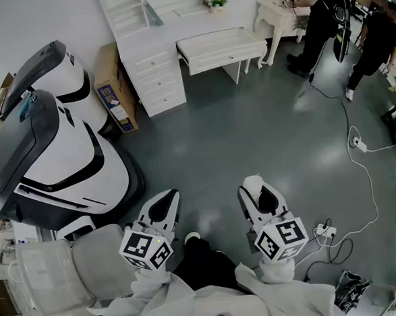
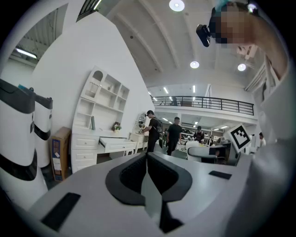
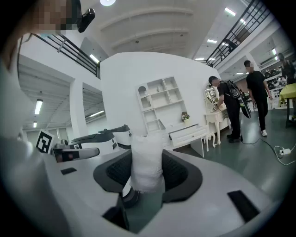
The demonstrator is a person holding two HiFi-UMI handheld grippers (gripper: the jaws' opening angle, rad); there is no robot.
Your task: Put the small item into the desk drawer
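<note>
The small item (image 1: 253,182) is a white, wrapped, soft-looking roll, and my right gripper (image 1: 260,195) is shut on it. In the right gripper view the item (image 3: 147,162) stands upright between the dark pads (image 3: 175,172) of the right gripper (image 3: 147,178). My left gripper (image 1: 162,207) is shut with nothing in it; in the left gripper view the tips of the left gripper (image 2: 147,157) meet. Both grippers hang low over the grey floor, far from the white desk. Its drawer (image 1: 221,47) is pulled out, and the open drawer (image 3: 188,134) shows ahead, also from the left (image 2: 118,145).
Two large white-and-black machines (image 1: 49,151) stand at the left, with a cardboard box (image 1: 114,92) beside the white drawer unit (image 1: 153,76). Two people (image 1: 320,17) stand at the far right by a small table. A cable and power strip (image 1: 325,231) lie on the floor.
</note>
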